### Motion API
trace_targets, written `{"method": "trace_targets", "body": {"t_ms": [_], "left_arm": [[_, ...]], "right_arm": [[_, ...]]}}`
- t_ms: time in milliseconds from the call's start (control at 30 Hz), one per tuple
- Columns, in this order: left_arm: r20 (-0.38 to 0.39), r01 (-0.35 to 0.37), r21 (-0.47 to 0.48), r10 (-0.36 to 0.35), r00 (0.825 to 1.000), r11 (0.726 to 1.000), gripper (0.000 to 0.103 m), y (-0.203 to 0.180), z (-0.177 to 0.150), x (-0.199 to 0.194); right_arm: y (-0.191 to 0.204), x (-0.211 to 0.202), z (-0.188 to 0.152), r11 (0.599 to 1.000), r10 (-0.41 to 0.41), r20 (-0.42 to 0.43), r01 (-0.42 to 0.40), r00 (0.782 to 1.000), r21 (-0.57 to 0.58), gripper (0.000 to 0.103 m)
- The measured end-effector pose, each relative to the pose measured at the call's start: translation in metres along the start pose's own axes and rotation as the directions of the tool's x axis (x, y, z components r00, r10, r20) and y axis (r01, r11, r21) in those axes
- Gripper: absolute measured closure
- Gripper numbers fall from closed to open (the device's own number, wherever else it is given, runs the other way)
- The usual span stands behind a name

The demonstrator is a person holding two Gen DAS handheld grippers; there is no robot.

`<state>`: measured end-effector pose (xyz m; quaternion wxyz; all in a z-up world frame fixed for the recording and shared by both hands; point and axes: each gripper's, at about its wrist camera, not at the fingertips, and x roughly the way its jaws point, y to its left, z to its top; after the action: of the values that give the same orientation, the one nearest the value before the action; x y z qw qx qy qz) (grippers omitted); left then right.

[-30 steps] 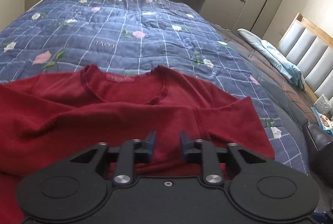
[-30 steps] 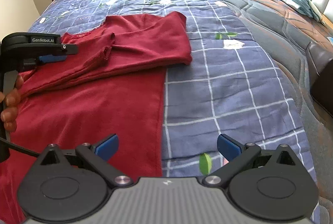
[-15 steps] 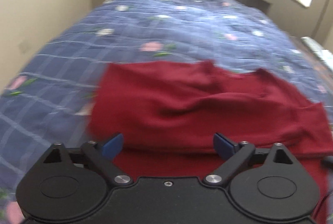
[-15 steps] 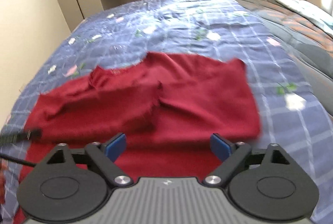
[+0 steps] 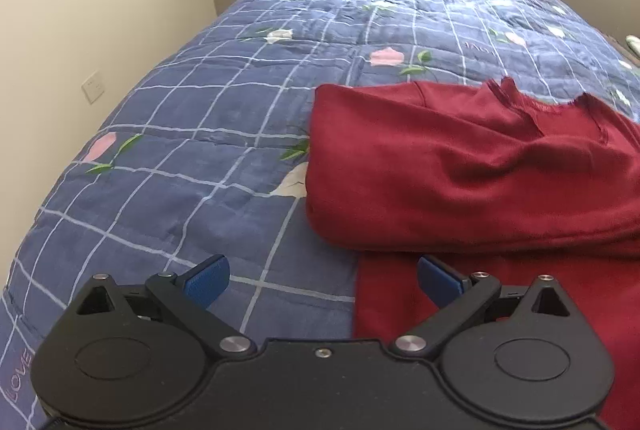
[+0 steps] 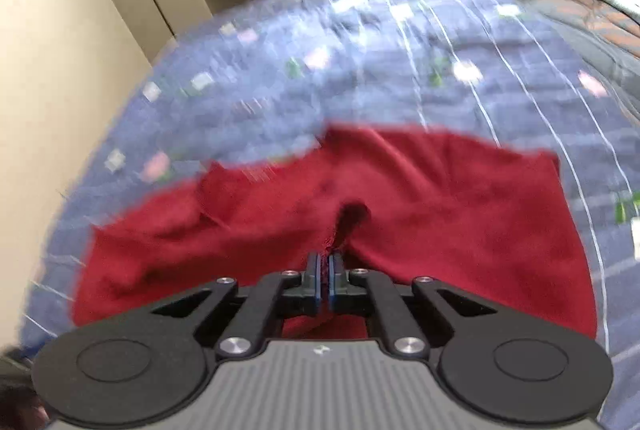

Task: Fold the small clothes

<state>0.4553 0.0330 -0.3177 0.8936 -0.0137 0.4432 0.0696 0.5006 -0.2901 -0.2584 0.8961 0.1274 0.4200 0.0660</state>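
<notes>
Dark red knit sweater (image 5: 460,166) lies partly folded on your blue checked floral quilt (image 5: 224,118), with bare quilt to its left up to the beige wall (image 5: 100,10). Your left tongs (image 5: 320,280) have just opened wide, empty, over the sweater's left edge. Your right tongs (image 6: 324,272) have just closed, pinching a red fold.

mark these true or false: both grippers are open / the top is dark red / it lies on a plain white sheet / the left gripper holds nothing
1. Both grippers are open: false. The left gripper is open; the right gripper has just closed, pinching the red top.
2. The top is dark red: true.
3. It lies on a plain white sheet: false. It lies on a blue checked quilt with flowers.
4. The left gripper holds nothing: true; its jaws have just opened.
</notes>
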Motion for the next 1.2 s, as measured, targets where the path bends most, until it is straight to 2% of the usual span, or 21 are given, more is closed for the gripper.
{"method": "trace_targets", "body": {"t_ms": [100,267,333,467,500,533,567,633,733,767,867,967,1033,1100,1167,1200], "left_arm": [[-0.016,0.011,0.033,-0.011,1.0,0.999,0.003,-0.005,0.001,0.007],[-0.011,0.021,0.111,-0.02,1.0,0.994,0.003,-0.013,0.009,0.017],[0.0,0.018,0.109,-0.018,1.0,0.994,0.007,-0.015,0.013,0.019],[0.032,-0.016,0.087,0.013,0.999,0.996,0.021,-0.015,0.023,0.021],[0.036,-0.017,0.076,0.014,0.999,0.997,0.023,-0.014,0.024,0.021],[0.038,-0.011,0.066,0.008,0.999,0.998,0.03,-0.013,0.025,0.021],[0.04,-0.007,0.061,0.005,0.999,0.998,0.042,-0.013,0.025,0.02],[0.044,0.015,0.066,-0.018,0.999,0.998,0.054,-0.013,0.025,0.02],[0.069,0.01,0.105,-0.017,0.997,0.994,0.053,-0.018,0.025,0.018],[0.077,0.0,0.12,-0.009,0.997,0.993,0.047,-0.019,0.025,0.018],[0.103,-0.022,0.153,0.006,0.995,0.988,0.038,-0.022,0.027,0.016],[0.135,-0.022,0.217,-0.007,0.991,0.976,0.037,-0.024,0.029,0.015],[0.175,-0.044,0.296,-0.009,0.985,0.954,0.037,-0.03,0.03,0.014],[0.195,-0.056,0.352,-0.014,0.981,0.934,0.041,-0.035,0.032,0.014],[0.2,-0.05,0.381,-0.03,0.979,0.923,0.06,-0.037,0.034,0.015],[0.199,-0.042,0.391,-0.04,0.979,0.919,0.065,-0.037,0.036,0.015]], "right_arm": [[0.016,-0.023,0.024,0.998,0.051,0.088,-0.048,0.995,-0.034,0.099],[0.039,-0.053,0.056,0.991,0.125,0.215,-0.11,0.969,-0.081,0.099],[0.044,-0.057,0.063,0.989,0.126,0.237,-0.104,0.963,-0.103,0.099],[0.048,-0.062,0.061,0.99,0.056,0.29,-0.015,0.956,-0.142,0.099],[0.046,-0.062,0.059,0.99,0.039,0.291,0.002,0.956,-0.139,0.099],[0.043,-0.06,0.056,0.99,0.019,0.289,0.022,0.957,-0.137,0.099],[0.041,-0.058,0.053,0.99,-0.001,0.277,0.04,0.961,-0.132,0.099],[0.033,-0.055,0.046,0.993,-0.01,0.248,0.039,0.969,-0.112,0.099],[0.027,-0.049,0.033,0.993,-0.031,0.214,0.055,0.976,-0.109,0.099],[0.026,-0.047,0.03,0.992,-0.036,0.205,0.06,0.978,-0.109,0.099],[0.02,-0.045,0.023,0.993,-0.045,0.191,0.065,0.981,-0.101,0.099],[0.013,-0.049,0.022,0.993,-0.056,0.197,0.075,0.979,-0.093,0.099],[0.01,-0.049,0.024,0.993,-0.062,0.201,0.081,0.978,-0.089,0.099],[0.007,-0.049,0.026,0.993,-0.064,0.201,0.083,0.977,-0.087,0.098],[0.005,-0.049,0.028,0.992,-0.066,0.197,0.085,0.978,-0.089,0.098],[0.005,-0.048,0.029,0.992,-0.066,0.196,0.086,0.978,-0.091,0.098]]}}
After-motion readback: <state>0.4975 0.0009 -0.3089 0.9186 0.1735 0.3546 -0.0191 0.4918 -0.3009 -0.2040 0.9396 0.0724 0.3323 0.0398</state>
